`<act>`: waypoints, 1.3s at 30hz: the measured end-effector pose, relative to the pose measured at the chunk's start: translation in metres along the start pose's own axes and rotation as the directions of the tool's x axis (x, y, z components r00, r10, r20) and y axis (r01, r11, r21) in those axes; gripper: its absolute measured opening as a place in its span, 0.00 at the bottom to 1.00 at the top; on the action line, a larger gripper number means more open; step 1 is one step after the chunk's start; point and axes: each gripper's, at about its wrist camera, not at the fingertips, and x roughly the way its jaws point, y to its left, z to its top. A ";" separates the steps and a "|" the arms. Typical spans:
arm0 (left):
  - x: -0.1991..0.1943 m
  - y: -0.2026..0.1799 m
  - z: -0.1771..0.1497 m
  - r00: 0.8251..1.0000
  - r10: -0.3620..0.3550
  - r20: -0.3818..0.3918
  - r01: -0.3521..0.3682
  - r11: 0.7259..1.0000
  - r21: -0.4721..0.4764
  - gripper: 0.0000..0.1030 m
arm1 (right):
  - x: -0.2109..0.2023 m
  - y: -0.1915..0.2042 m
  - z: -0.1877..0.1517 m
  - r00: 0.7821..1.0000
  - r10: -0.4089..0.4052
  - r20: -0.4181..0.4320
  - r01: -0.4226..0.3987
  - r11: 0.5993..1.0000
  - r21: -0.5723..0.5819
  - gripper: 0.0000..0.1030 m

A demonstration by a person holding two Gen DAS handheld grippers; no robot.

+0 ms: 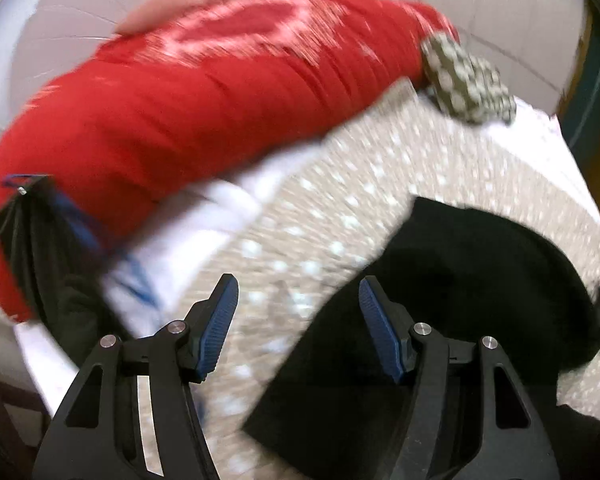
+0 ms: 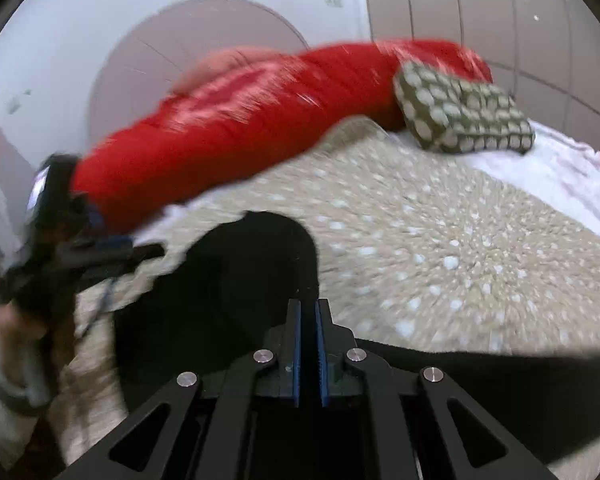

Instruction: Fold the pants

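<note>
Black pants [image 1: 460,280] lie bunched on a beige dotted blanket [image 1: 340,184] that covers the bed. My left gripper [image 1: 298,284] hovers open over the blanket just left of the pants, with nothing between its blue pads [image 1: 220,320]. In the right wrist view the black pants [image 2: 240,280] spread under and behind my right gripper [image 2: 308,304]. Its pads are pressed almost together on the fabric. A dark band of cloth [image 2: 520,384] runs off to the right from it. The left gripper [image 2: 88,252] shows blurred at the left, held by a hand [image 2: 8,328].
A long red bolster [image 2: 240,140] lies along the far side of the bed by a white wall. A green pillow with pale dots [image 2: 464,116] sits at the far right on a white sheet [image 2: 560,168]. Both views are motion-blurred.
</note>
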 end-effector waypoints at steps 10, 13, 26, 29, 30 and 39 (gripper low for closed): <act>-0.075 0.019 -0.022 0.991 -0.051 0.121 0.058 0.997 -0.055 0.62 | 0.016 0.115 -0.114 0.994 0.018 -0.107 -0.018 1.000 -0.007 0.08; -0.074 0.000 -0.031 0.990 -0.091 0.105 0.091 0.996 0.005 0.62 | -0.025 0.086 -0.100 0.997 0.040 -0.061 -0.036 0.997 0.068 0.23; -0.021 -0.046 -0.079 0.992 -0.108 -0.062 0.113 0.990 0.081 0.62 | 0.021 -0.135 -0.035 0.862 -0.370 -0.347 0.503 0.717 0.483 0.51; -0.011 -0.047 -0.084 0.991 -0.096 -0.093 0.104 0.991 0.087 0.62 | 0.052 -0.150 -0.046 0.827 -0.372 -0.421 0.546 0.707 0.449 0.50; -0.011 -0.046 -0.085 0.991 -0.098 -0.093 0.106 0.991 0.085 0.62 | 0.048 -0.145 -0.045 0.837 -0.396 -0.377 0.537 0.727 0.429 0.25; -0.028 -0.037 -0.086 0.990 -0.117 -0.076 0.122 0.990 0.068 0.62 | -0.131 -0.109 -0.088 0.951 -0.311 0.005 0.258 0.799 0.543 0.04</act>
